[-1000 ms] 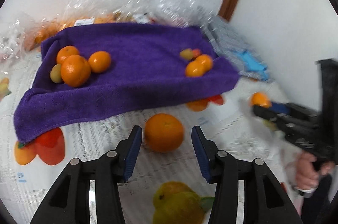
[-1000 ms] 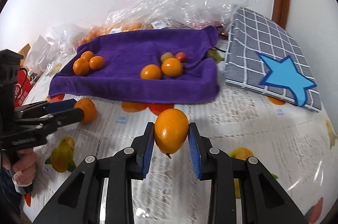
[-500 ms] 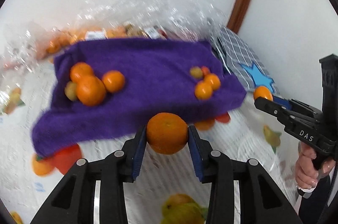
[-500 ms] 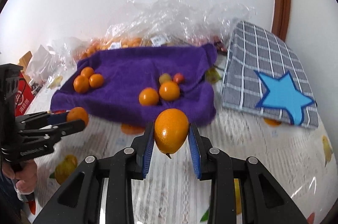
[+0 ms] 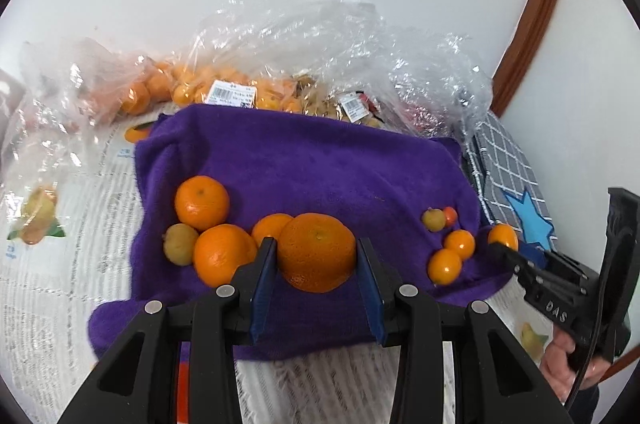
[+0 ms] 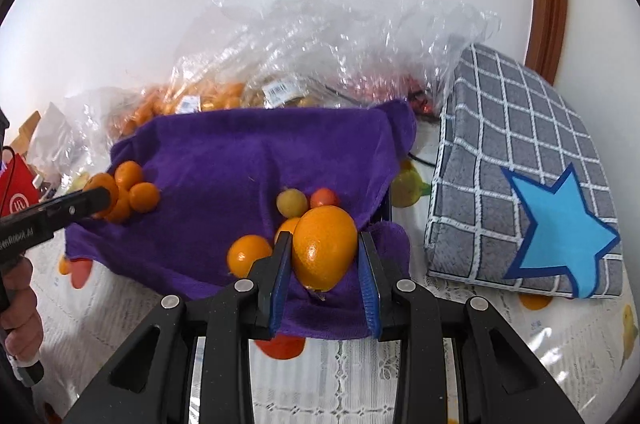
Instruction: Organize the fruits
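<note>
A firm, rollable mandarin (image 5: 316, 251) is clamped across its middle by the left gripper (image 5: 316, 264); a smooth kumquat (image 6: 324, 247) is pinched by the right gripper (image 6: 324, 264)

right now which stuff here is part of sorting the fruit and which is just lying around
Part of the job:
left gripper holding a mandarin
right gripper holding a kumquat
purple towel with two fruit groups

Lying about:
plastic bags
grey checked cloth with blue star
printed table cover
</note>
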### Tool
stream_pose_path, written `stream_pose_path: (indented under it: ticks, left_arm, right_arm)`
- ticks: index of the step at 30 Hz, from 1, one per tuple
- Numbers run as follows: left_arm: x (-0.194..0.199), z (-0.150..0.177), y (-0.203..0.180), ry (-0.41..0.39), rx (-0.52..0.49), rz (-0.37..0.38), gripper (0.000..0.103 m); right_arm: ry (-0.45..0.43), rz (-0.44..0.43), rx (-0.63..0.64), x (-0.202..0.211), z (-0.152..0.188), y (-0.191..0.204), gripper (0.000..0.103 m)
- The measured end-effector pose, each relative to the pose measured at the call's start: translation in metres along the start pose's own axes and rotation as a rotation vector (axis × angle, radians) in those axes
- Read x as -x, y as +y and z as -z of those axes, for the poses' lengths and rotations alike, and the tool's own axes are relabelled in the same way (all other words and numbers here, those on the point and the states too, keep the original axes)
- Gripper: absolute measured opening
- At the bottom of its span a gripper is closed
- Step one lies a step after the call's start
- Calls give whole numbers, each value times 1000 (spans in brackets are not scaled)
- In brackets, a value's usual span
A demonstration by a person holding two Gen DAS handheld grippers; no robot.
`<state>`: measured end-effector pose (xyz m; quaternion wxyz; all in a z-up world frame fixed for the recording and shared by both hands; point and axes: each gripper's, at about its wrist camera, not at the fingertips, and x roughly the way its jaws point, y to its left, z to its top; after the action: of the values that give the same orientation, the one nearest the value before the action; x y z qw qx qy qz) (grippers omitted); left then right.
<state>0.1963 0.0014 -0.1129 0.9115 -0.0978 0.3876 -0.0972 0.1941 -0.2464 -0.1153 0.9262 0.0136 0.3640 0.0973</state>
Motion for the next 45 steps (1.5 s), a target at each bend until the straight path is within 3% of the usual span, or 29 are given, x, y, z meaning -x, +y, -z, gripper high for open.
stream_pose_path:
  ticks: [13,32,35,37,45]
  left_arm:
    - [-43,8,-16,73,-26,-27,37]
    - [-44,10,-18,68,-44,-44,40]
    - [-39,8,-17,58,-31,-40,44]
    - [-34,5,-16,44,-30,-46,46]
    - [11,0,-15,-1,-32,-87,52]
  right_arm:
    - [32,9,20,-16,12,-4,32]
    - [26,-8,35,-19,14,0,33]
    - [23,-20,39,-19,14,0,39]
    - [18,-34,36,-17,13,-1,49]
    - [-17,-51,-34,14,8,-3,53]
